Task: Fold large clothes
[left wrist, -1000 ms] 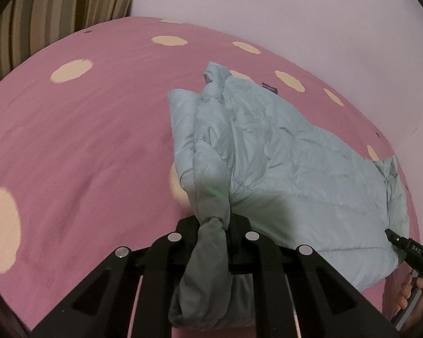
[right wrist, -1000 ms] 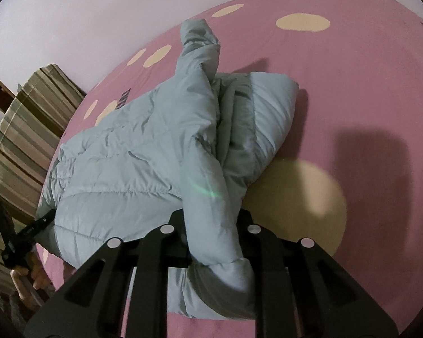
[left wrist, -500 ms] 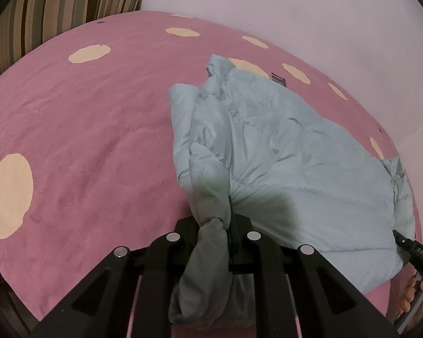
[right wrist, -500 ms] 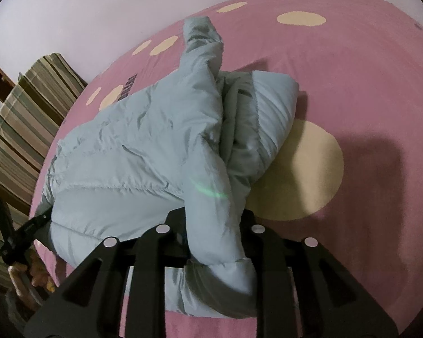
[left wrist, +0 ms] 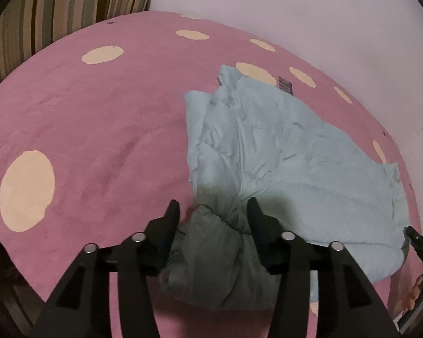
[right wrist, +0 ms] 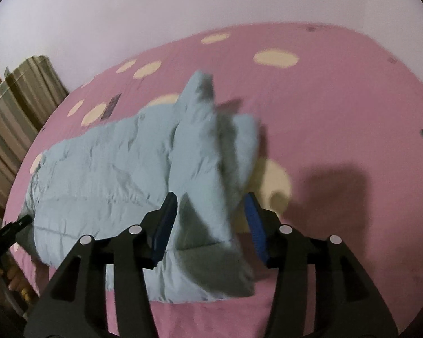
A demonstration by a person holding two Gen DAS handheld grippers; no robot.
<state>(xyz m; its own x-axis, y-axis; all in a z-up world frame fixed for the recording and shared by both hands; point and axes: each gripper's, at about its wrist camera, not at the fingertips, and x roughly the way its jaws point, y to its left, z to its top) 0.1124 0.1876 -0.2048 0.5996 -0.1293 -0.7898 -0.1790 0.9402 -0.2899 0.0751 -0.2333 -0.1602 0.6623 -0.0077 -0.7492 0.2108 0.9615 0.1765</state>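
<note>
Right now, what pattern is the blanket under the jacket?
Pink with cream oval spots; the blanket shows best in the left wrist view, beside the jacket.

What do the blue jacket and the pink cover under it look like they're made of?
Jacket: likely thin matte nylon or polyester over padding; stitched quilt lines and puffy creases show. Pink cover: probably soft fleece or velour; dull, faintly brushed nap, with cream dots.
</note>
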